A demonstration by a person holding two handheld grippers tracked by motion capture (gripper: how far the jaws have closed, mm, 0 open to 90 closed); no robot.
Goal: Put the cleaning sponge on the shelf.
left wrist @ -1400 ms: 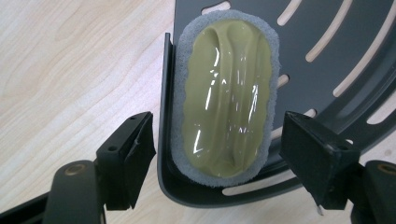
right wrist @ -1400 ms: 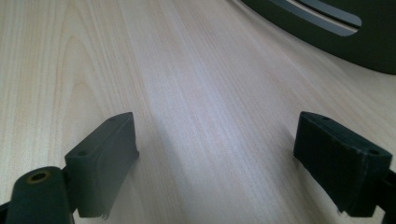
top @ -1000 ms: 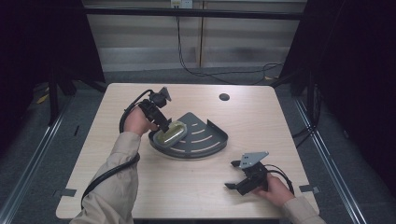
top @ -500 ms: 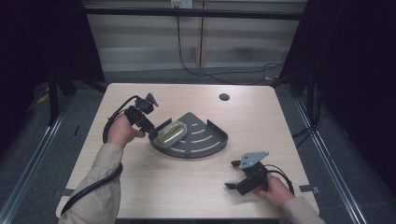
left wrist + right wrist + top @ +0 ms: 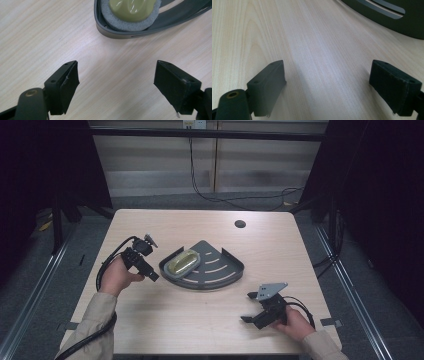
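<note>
Hovering at centre left of the high view, the left gripper sits just beside the tray's left corner, its jaws spread wide with bare table between them. They have just been opening a touch more, and there is nothing between them. In the left gripper view the two black pads stand far apart at the bottom of the frame, and the tray rim curves across the top centre.

And there is the sponge, yellow-green on a grey base, lying inside the tray at its left end, slightly left of centre in the high view. From the left gripper view it shows at the top centre, tucked against the tray's wall, clear of the pads.

Over at lower right of the high view, the right gripper rests low by the table's near edge, well apart from the tray. Its jaws are spread too, with plain wood between them in the right gripper view, and a dark slice of tray at the upper right.
</note>
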